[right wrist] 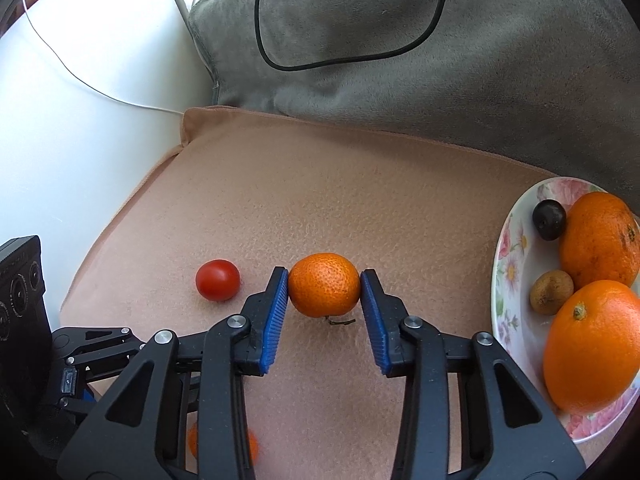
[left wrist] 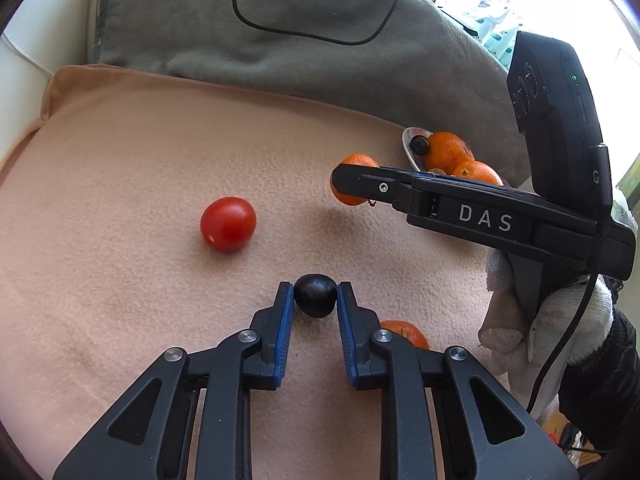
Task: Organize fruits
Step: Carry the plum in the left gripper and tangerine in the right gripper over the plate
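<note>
The left gripper (left wrist: 315, 294) has its blue ribbed pads pressed against both sides of a small round dark purple grape (left wrist: 315, 294) that sits on the peach-coloured fleece cloth (left wrist: 140, 168); only the left wrist view shows this grip. That same view also catches the right gripper (left wrist: 352, 182) from the side, black with white letters on its arm, held by a hand in a white knitted glove (left wrist: 548, 320), and reaching over a small orange mandarin (left wrist: 354, 178). From the right wrist view the right gripper (right wrist: 324, 286) is seen head-on, its blue pads clamped on that small orange mandarin (right wrist: 324, 285), which rests on the cloth with a bit of stem beneath it. A shiny red cherry tomato (left wrist: 228, 223) lies loose on the cloth, just left of the mandarin in the right view. Another small mandarin (left wrist: 404, 334) peeks out beside the left gripper's right finger. The white plate with a pink flower pattern (right wrist: 508, 264), plain only in the right view, holds two large oranges (right wrist: 600, 240), a dark round plum-like fruit (right wrist: 549, 214) and a small brown fruit (right wrist: 551, 292). A grey plush blanket (right wrist: 440, 72) with a looped black cable (right wrist: 340, 62) lies behind the cloth.
</note>
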